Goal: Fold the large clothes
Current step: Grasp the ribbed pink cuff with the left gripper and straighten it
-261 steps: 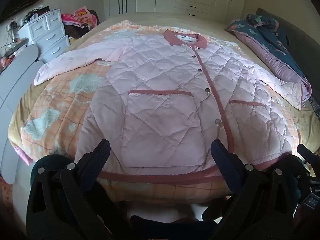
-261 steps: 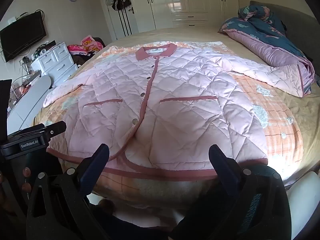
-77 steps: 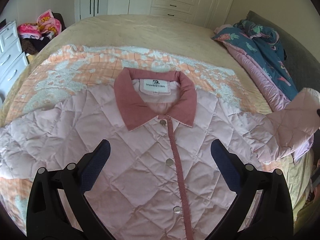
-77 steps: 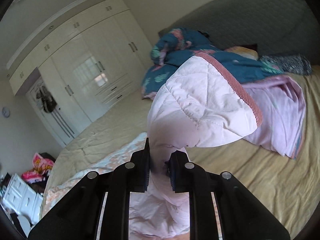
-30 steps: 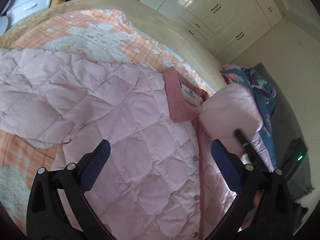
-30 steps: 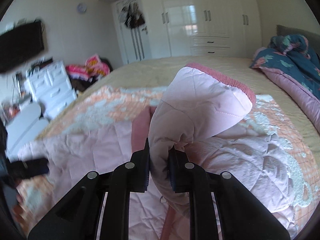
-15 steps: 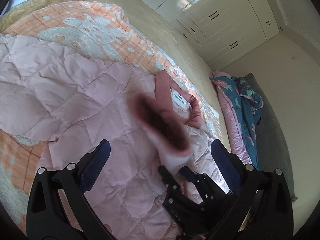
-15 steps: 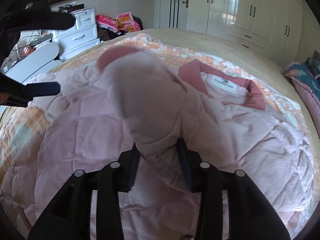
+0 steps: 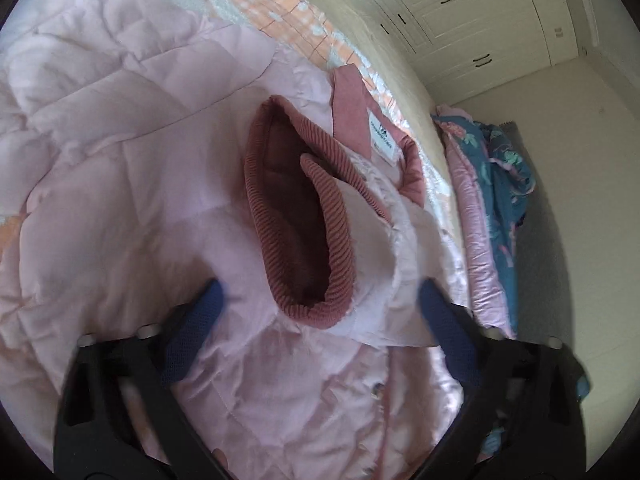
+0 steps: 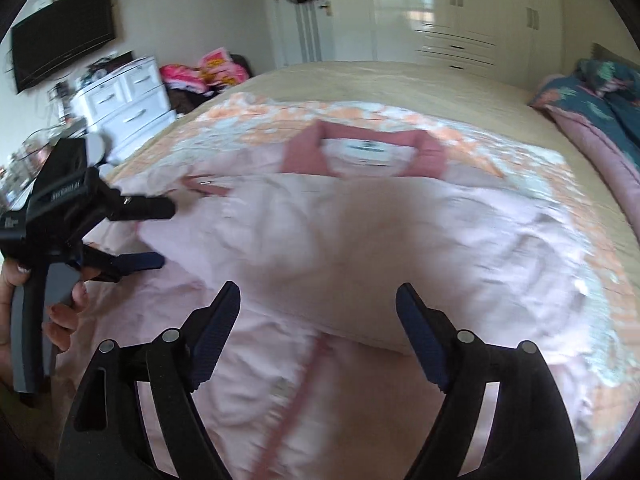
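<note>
With one sleeve (image 9: 320,240) laid across the jacket (image 10: 340,240) on the bed (image 10: 360,80), the right claw (image 10: 318,332) has just released while the left claw (image 9: 320,320), narrowing, straddles the cuff ungripped; other sleeve and body remain unfolded.

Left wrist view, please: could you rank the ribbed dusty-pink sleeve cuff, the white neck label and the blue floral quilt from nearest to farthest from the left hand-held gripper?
1. Ribbed dusty-pink sleeve cuff, just ahead, centre.
2. White neck label, beyond the cuff, inside the collar.
3. Blue floral quilt, farthest, at the right.
</note>
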`<control>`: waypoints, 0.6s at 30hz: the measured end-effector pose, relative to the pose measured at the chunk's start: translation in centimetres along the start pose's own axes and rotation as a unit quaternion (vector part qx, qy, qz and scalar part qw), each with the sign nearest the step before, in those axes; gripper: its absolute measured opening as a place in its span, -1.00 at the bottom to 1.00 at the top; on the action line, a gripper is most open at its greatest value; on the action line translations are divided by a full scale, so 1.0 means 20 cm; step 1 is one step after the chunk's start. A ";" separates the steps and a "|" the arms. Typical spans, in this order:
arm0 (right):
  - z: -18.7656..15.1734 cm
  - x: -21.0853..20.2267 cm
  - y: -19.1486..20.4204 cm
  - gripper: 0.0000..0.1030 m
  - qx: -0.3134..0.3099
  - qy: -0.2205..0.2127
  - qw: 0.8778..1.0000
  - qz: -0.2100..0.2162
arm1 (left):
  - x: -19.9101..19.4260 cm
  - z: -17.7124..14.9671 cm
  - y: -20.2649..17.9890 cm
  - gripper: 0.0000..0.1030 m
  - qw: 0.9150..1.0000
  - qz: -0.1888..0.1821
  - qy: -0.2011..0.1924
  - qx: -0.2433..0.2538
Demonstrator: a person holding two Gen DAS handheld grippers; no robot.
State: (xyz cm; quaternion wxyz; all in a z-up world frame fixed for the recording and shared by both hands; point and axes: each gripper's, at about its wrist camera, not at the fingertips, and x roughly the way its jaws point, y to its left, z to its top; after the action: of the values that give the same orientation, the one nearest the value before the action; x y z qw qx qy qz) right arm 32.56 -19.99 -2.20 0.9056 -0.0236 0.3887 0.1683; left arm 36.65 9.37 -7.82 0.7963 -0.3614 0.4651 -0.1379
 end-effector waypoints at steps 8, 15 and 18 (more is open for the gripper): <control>-0.03 -0.12 -0.33 0.54 0.015 -0.012 0.989 -0.144 | -0.06 -0.01 -0.11 -0.74 0.996 0.000 -0.042 0.074; 0.02 -0.02 -0.45 0.54 0.067 0.011 0.992 -0.106 | -0.03 -0.03 -0.04 -0.73 0.991 0.084 -0.037 0.100; 0.04 0.07 -0.45 0.54 0.067 0.032 0.992 -0.100 | 0.02 -0.07 -0.02 -0.72 0.987 0.111 -0.028 0.111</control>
State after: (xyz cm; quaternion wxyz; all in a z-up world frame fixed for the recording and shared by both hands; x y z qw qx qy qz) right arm 36.84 -27.97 -3.46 0.9045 -0.0070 0.4236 0.0498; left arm 35.76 8.33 -8.19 0.8546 -0.2207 0.4614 -0.0894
